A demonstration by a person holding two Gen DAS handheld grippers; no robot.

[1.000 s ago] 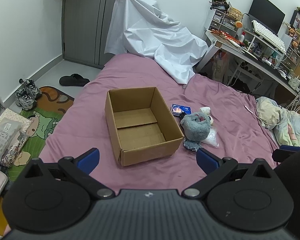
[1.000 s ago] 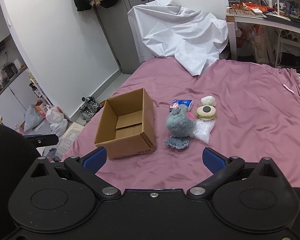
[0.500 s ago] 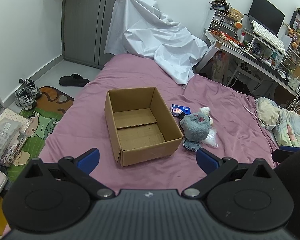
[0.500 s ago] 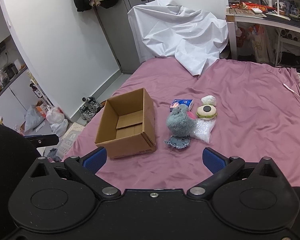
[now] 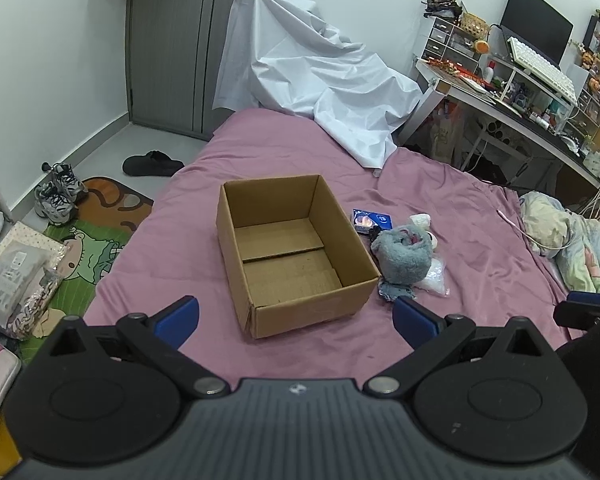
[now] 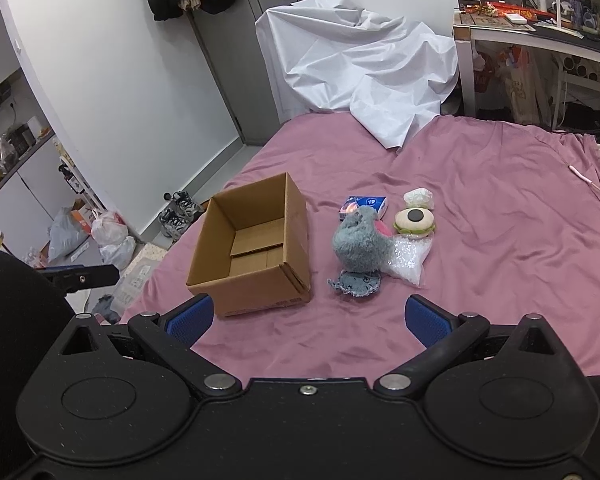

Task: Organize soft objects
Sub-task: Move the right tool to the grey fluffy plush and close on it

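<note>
Two grippers up over the near edge of the bed (image 5: 284, 144), both spread wide and gripping nothing. Left gripper (image 5: 296, 316) hung above the pink sheet right in front of the cardboard box (image 5: 292, 252), blue pads (image 5: 178, 316) well apart. Right gripper (image 6: 308, 316) same deal, jaws wide, pointed at the gap between box and toy pile.

Going left to right on the bed: sat toward the left-hand edge, open side up, flaps folded flat on the bottom, nothing inside, that cardboard box (image 6: 256, 252). Just beside its right wall, a fuzzy grey-blue plush (image 6: 358, 242) with a bit of pink showing, slumped on a small denim scrap (image 6: 354, 284). Touching the plush on its right, a clear plastic bag (image 6: 406, 258). Behind the plush, a blue tissue pack (image 6: 366, 205) lying flat. Further right, a round cream-and-green plush with one big black eye (image 6: 414, 222), and just behind that a crumpled white lump (image 6: 418, 197), couldn't tell what exactly.

All the soft stuff clustered mid-bed, out of the box. Draped over the far edge of the bed, a big white sheet (image 6: 360, 68). Past the right side, a cluttered desk (image 5: 500, 96).
</note>
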